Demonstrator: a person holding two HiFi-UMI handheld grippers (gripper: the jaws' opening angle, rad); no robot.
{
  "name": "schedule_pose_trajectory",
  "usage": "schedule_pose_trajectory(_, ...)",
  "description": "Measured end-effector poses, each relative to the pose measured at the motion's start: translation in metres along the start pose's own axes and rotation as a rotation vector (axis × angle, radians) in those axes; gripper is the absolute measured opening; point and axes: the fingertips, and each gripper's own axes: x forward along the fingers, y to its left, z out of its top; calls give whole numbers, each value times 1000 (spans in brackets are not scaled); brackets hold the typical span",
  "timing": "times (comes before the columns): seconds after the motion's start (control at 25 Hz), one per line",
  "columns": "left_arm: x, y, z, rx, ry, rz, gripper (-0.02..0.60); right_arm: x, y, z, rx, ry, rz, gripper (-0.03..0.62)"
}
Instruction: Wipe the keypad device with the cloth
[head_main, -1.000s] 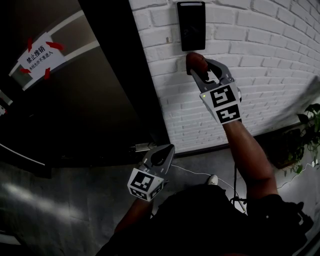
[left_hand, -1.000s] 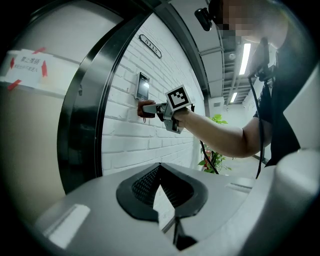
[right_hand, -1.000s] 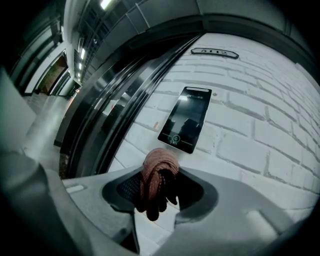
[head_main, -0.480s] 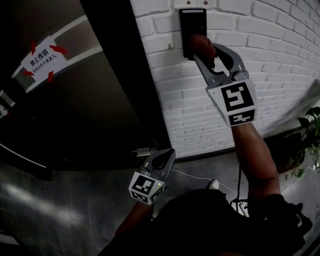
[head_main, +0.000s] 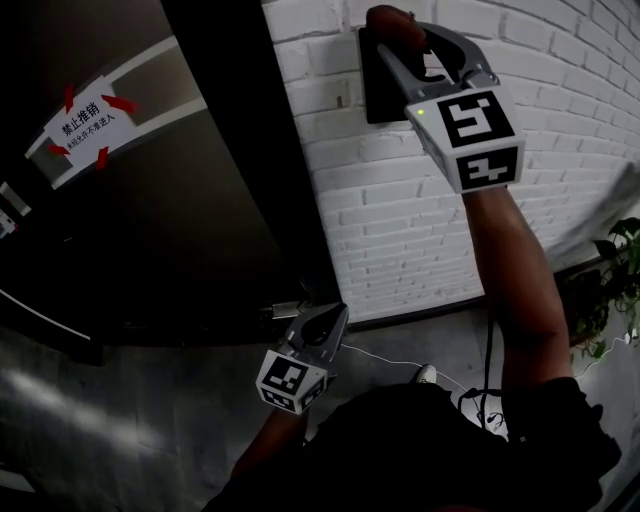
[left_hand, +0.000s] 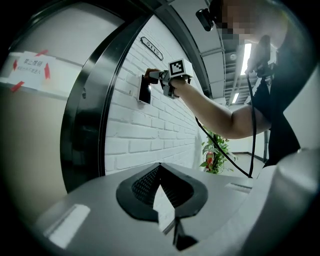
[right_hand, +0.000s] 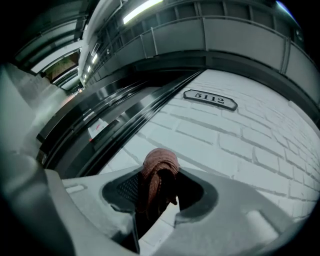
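Note:
A black keypad device (head_main: 379, 92) hangs on the white brick wall; it also shows small in the left gripper view (left_hand: 144, 92). My right gripper (head_main: 398, 38) is raised against its upper part, shut on a reddish cloth (head_main: 393, 20) that presses at the device's top edge and hides that part. In the right gripper view the bunched cloth (right_hand: 159, 172) sticks out between the jaws of the right gripper (right_hand: 158, 186) with bare brick ahead; the device is out of that view. My left gripper (head_main: 318, 330) hangs low by the door's foot, shut and empty.
A dark door (head_main: 170, 220) with a taped paper sign (head_main: 85, 115) stands left of the wall, a metal latch (head_main: 285, 310) near its bottom. A number plate (right_hand: 210, 100) sits higher on the brick. A potted plant (head_main: 612, 270) and a white cable (head_main: 390, 350) are on the floor at right.
My right gripper has carried the cloth up the wall, from just below the keypad device over its face to its top edge. The left gripper has barely moved.

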Motion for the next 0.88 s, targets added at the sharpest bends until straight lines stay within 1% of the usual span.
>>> schedule_pose_trajectory(0.16,0,0,0,-7,-3,1,15,13,0,-1,-8,11,3,152)
schedule_pose_trajectory(0.28,0,2,-1,-10,-4,5,15,16,2,-3,-26,5,-11,152)
schedule_pose_trajectory(0.48,0,4,-2,-11,0,2,15,14,8,-8,-51,-3,-32,152)
schedule_pose_trajectory(0.88,2,5,-3,-15,-2,-3,15,3,22,-31,-44,26,-18,152)
